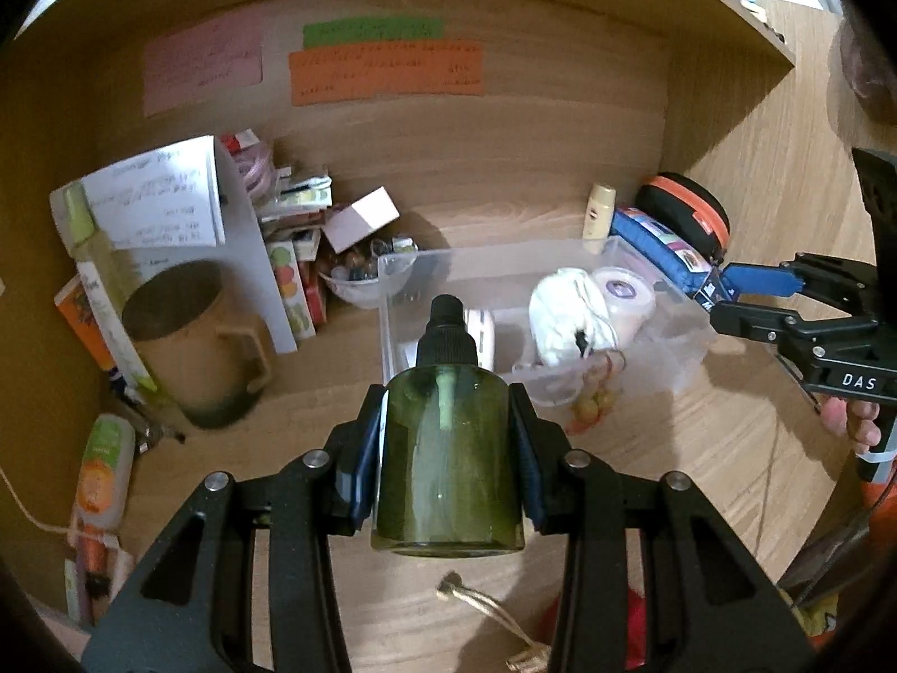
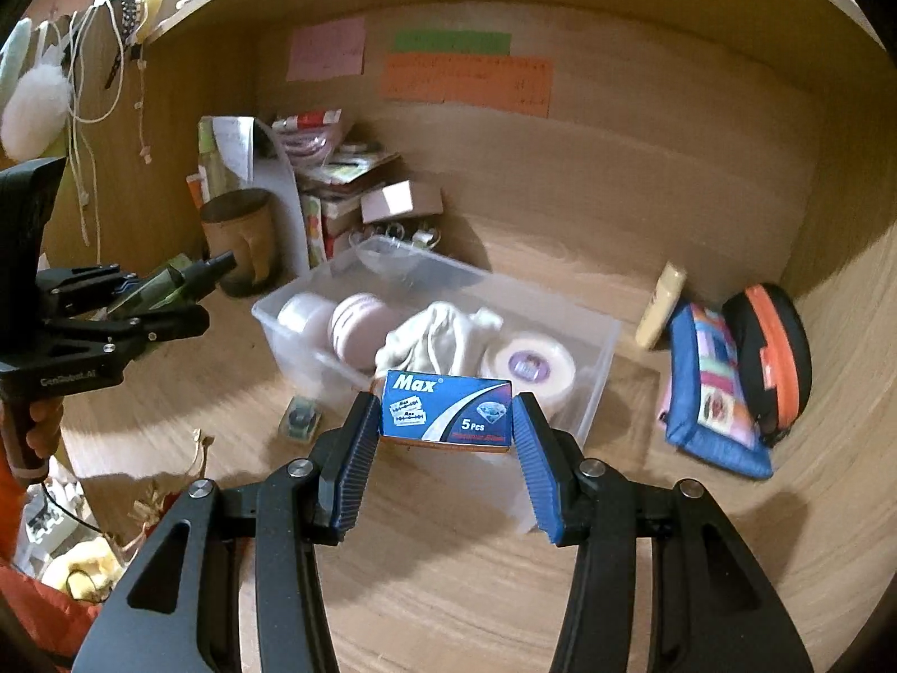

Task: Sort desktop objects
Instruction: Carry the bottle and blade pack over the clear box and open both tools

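My left gripper (image 1: 448, 448) is shut on a green spray bottle (image 1: 448, 460) with a black cap, held above the desk in front of a clear plastic bin (image 1: 661, 303). It also shows in the right wrist view (image 2: 168, 286) at the left. My right gripper (image 2: 445, 420) is shut on a blue "Max" razor-blade box (image 2: 447, 408), held over the near edge of the clear bin (image 2: 602, 370). In the left wrist view that gripper (image 1: 723, 297) is at the bin's right end. The bin holds a white cloth (image 2: 437, 336) and round tape rolls (image 2: 530, 364).
A brown mug (image 1: 190, 336), papers and small boxes crowd the left back corner. A blue pouch (image 2: 712, 387), an orange-black case (image 2: 773, 353) and a small cream bottle (image 2: 661, 308) lie right of the bin. A small glass bowl (image 1: 364, 280) sits behind it.
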